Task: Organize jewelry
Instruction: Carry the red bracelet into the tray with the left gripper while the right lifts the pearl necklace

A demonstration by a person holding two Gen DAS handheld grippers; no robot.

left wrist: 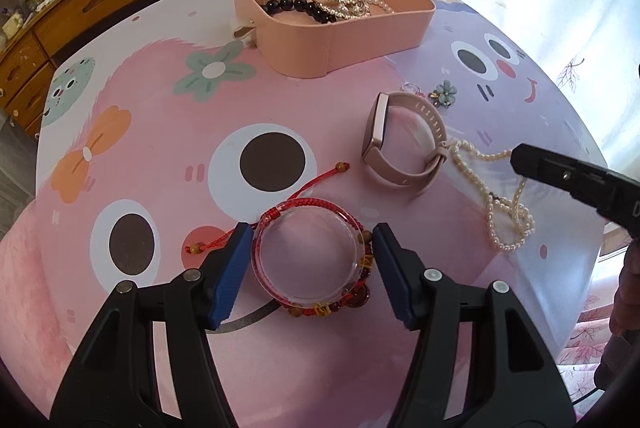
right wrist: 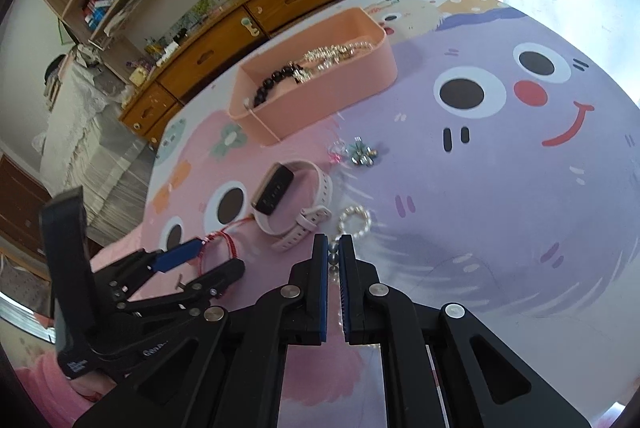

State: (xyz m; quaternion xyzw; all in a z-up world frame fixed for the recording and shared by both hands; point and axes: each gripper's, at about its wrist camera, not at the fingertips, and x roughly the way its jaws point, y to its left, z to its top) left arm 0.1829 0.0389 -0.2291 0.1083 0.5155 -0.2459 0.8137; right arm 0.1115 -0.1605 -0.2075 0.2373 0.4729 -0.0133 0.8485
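Note:
A red cord bracelet with a clear bangle (left wrist: 310,260) lies on the table between the open fingers of my left gripper (left wrist: 310,252), which do not touch it. My right gripper (right wrist: 333,248) is shut on the pearl necklace (right wrist: 354,222), whose loop lies on the cloth just ahead; the necklace also shows in the left wrist view (left wrist: 496,204). A pink smartwatch (left wrist: 404,144) lies between the two pieces. A pink tray (left wrist: 336,40) at the far side holds black beads, a silver chain and pearls.
A small flower earring (left wrist: 444,94) and a clear ring lie between the watch and the tray. The table (left wrist: 160,148) has a cartoon cloth. A wooden cabinet (left wrist: 100,0) stands beyond the table's far left edge. Curtains hang at the right.

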